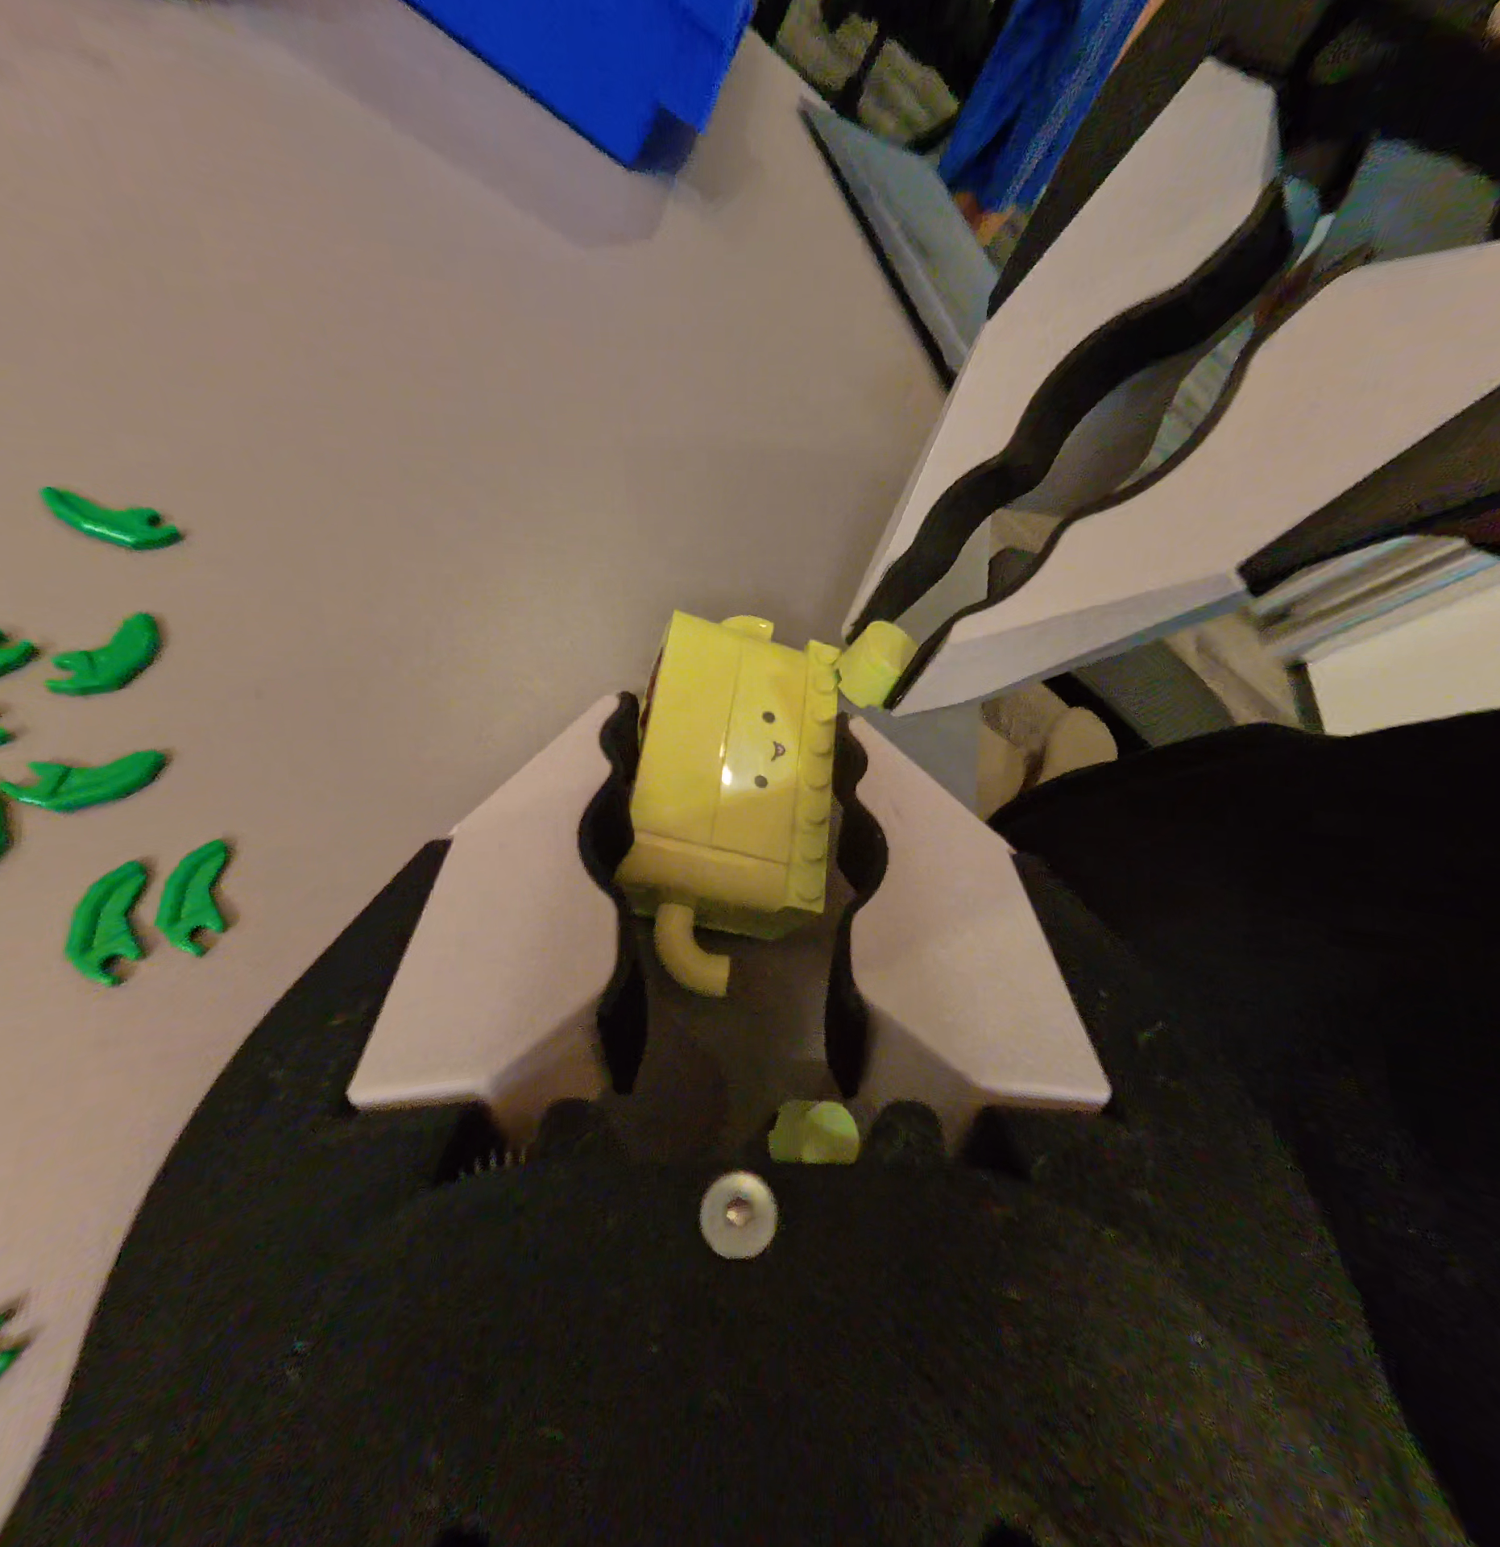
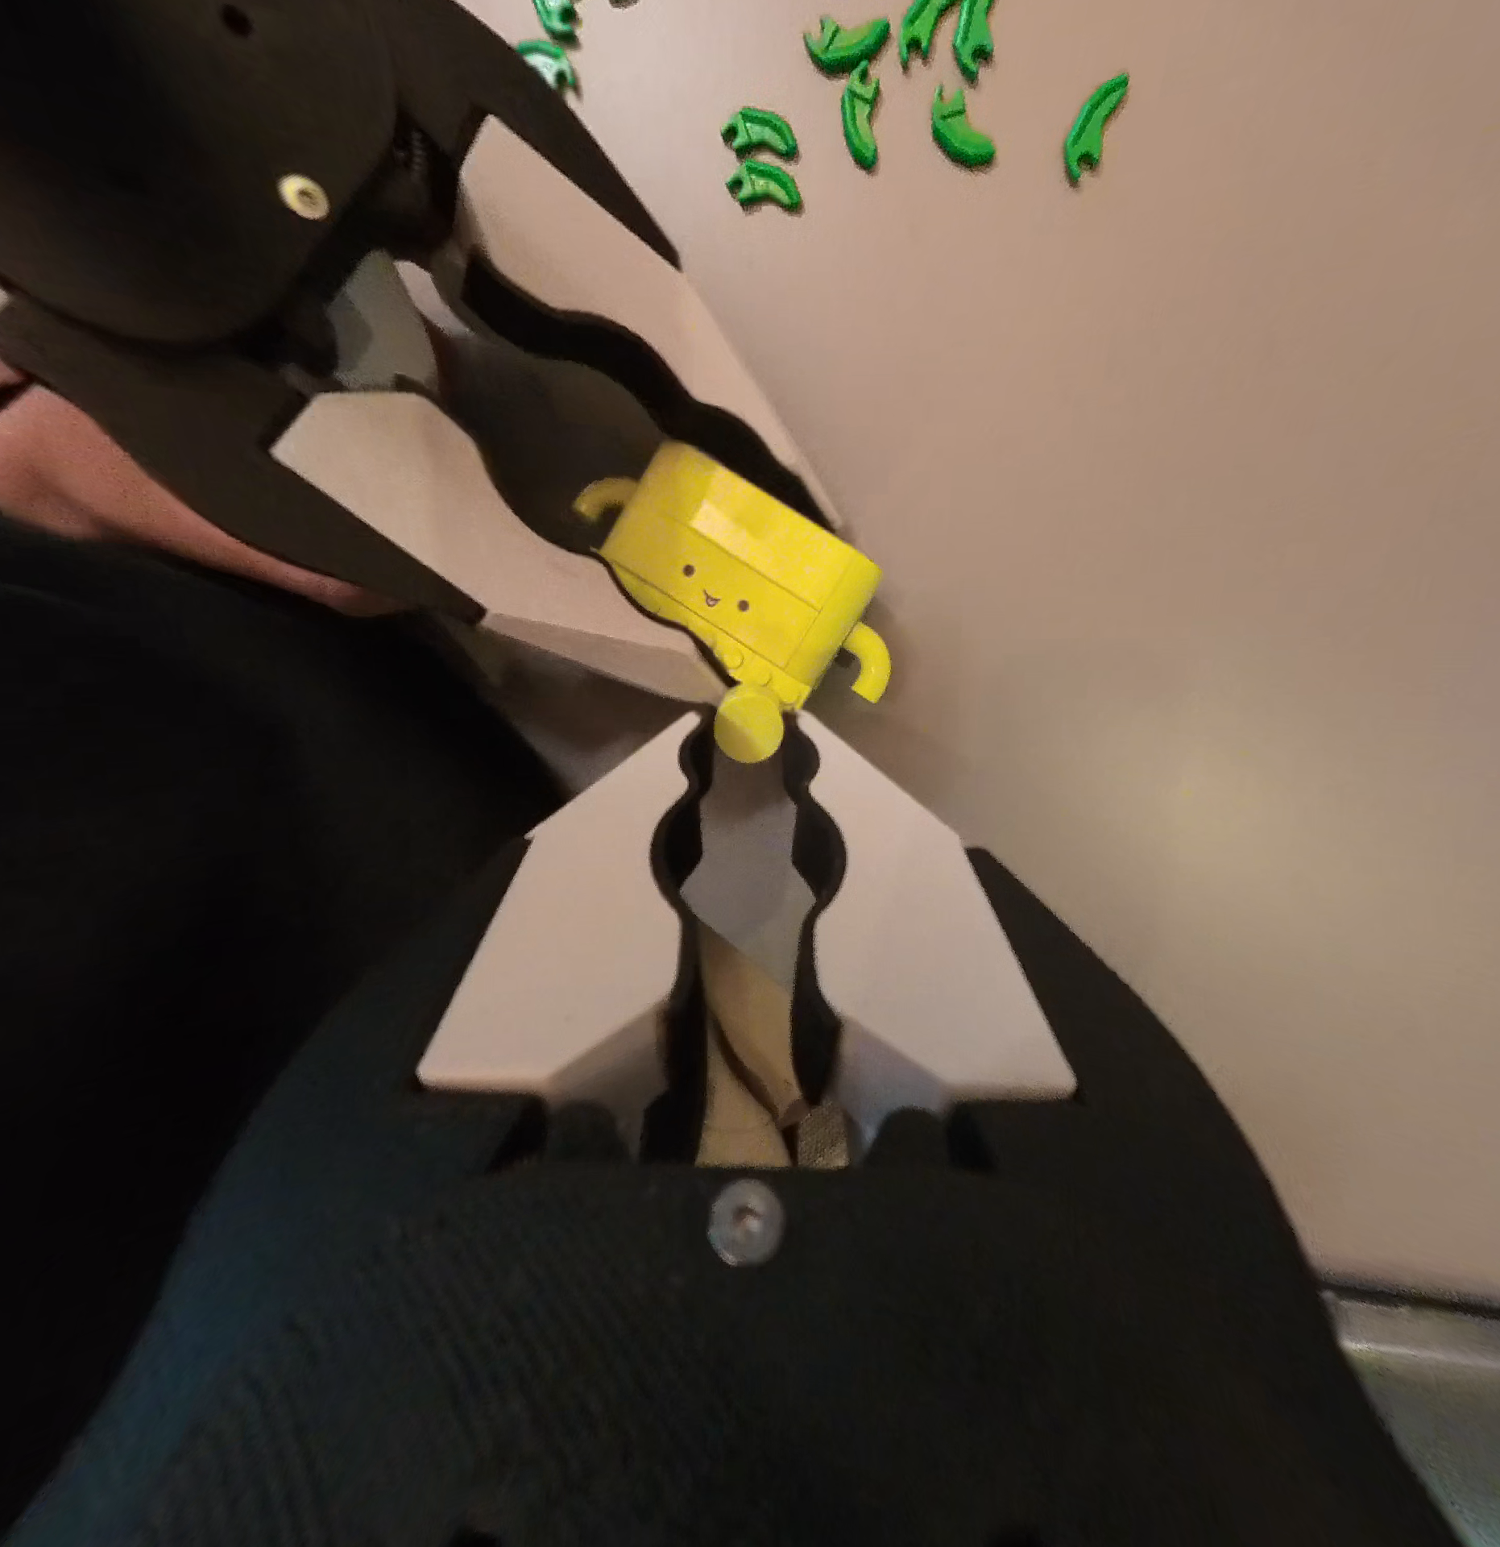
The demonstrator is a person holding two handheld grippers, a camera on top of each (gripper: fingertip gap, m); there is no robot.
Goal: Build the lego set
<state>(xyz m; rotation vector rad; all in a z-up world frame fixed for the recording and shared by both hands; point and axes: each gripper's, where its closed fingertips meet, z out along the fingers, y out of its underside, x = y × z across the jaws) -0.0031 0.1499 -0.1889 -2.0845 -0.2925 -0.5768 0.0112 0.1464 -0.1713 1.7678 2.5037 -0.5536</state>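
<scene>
A yellow lego body (image 1: 734, 787) with a small printed face and two curved arms is clamped between the fingers of my left gripper (image 1: 734, 728), held above the table. It also shows in the right wrist view (image 2: 742, 565). My right gripper (image 2: 747, 724) is shut on a small round yellow piece (image 2: 747, 724) and holds it against the studded edge of the body. In the left wrist view that piece (image 1: 876, 661) sits at the right gripper's tips (image 1: 885, 661), touching the body's upper right corner.
Several green leaf-shaped lego pieces (image 1: 102, 661) lie scattered on the beige table (image 1: 395, 377) to the left; they also show in the right wrist view (image 2: 864, 109). A blue box (image 1: 596, 67) stands at the far edge. A dark sleeve (image 1: 1274, 921) is at the right.
</scene>
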